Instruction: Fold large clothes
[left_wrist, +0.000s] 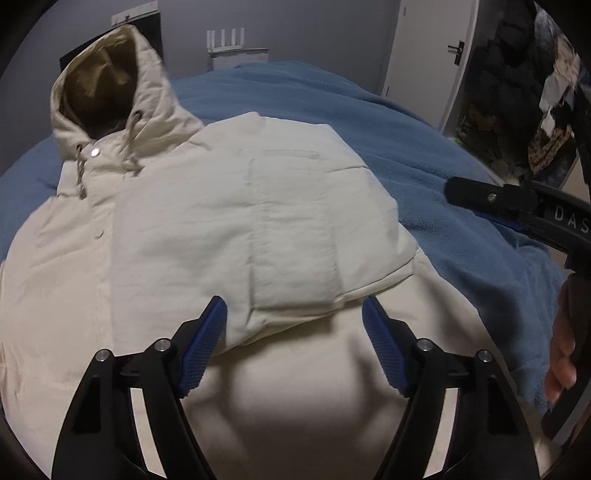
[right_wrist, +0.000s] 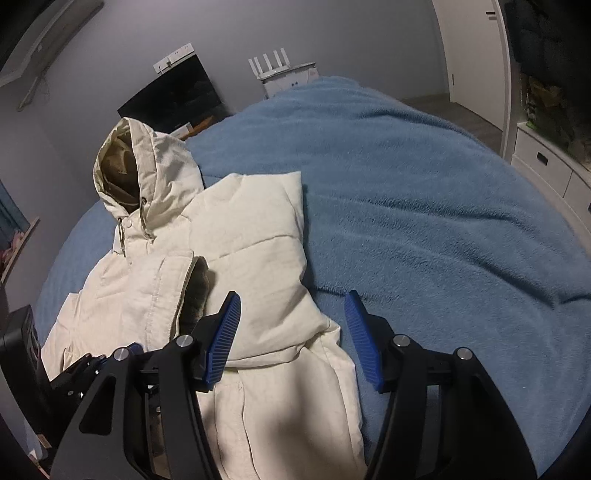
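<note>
A cream hooded puffer jacket (left_wrist: 221, 221) lies front up on a blue blanket (left_wrist: 424, 147), hood (left_wrist: 110, 85) at the far end. One sleeve (left_wrist: 277, 236) is folded across its chest. My left gripper (left_wrist: 294, 314) is open and empty, hovering just above the jacket near the sleeve's cuff. In the right wrist view the jacket (right_wrist: 258, 277) lies left of centre. My right gripper (right_wrist: 291, 306) is open and empty above the jacket's right edge. The right gripper also shows at the right of the left wrist view (left_wrist: 491, 199).
The blue blanket (right_wrist: 424, 203) covers the bed and spreads wide to the right. A black screen (right_wrist: 177, 99) and a white router (right_wrist: 284, 74) stand by the far wall. A white door (left_wrist: 424, 48) and shelves of dark clutter (left_wrist: 517, 92) are at the right.
</note>
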